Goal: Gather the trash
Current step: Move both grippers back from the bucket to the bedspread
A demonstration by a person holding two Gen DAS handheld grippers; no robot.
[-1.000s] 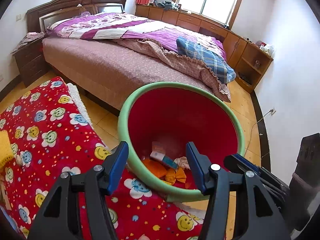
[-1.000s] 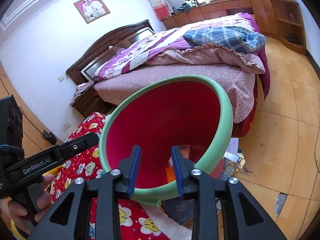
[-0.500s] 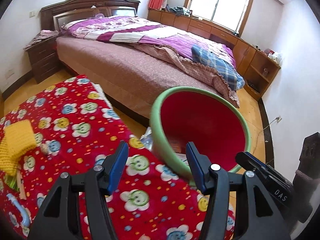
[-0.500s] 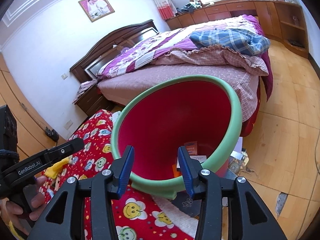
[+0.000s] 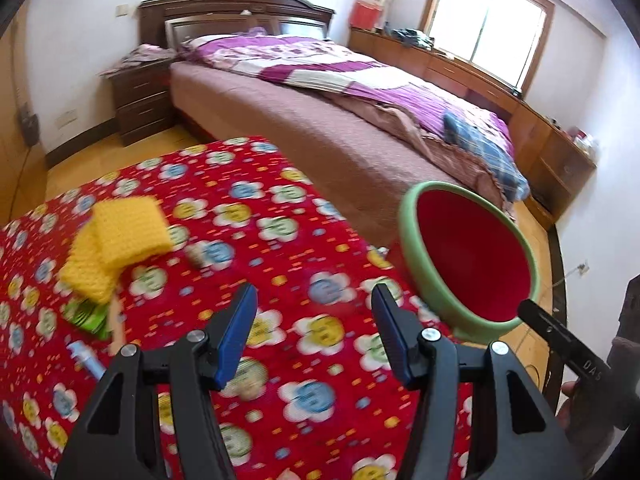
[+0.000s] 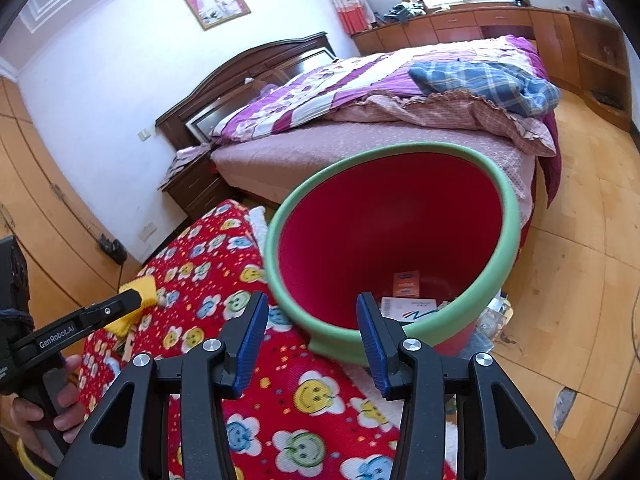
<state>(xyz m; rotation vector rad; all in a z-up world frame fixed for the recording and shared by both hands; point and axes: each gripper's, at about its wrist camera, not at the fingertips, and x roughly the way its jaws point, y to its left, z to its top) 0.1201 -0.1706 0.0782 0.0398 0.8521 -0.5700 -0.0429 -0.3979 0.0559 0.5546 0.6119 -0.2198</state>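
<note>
A red bin with a green rim (image 6: 400, 240) stands beside a table covered by a red smiley-flower cloth (image 6: 304, 400); cartons (image 6: 406, 284) lie at its bottom. The bin (image 5: 468, 256) sits right of centre in the left wrist view. My left gripper (image 5: 314, 332) hangs open and empty over the cloth (image 5: 280, 248). To its left lie a yellow knitted cloth (image 5: 116, 240), a green packet (image 5: 86, 316), a small blue tube (image 5: 86, 360) and a small crumpled scrap (image 5: 196, 256). My right gripper (image 6: 312, 332) is open and empty, just before the bin's near rim.
A large bed (image 5: 320, 120) with purple bedding runs behind the table, with a dark nightstand (image 5: 140, 100) at its head. Wooden cabinets (image 5: 500, 92) line the window wall. Litter (image 6: 496, 316) lies on the wooden floor beside the bin. A hand (image 6: 40, 416) holds the left gripper's handle.
The left gripper has swung left from above the bin out over the table, bringing the yellow cloth and small items into view. The right gripper's jaws have widened a little and it has backed slightly from the bin.
</note>
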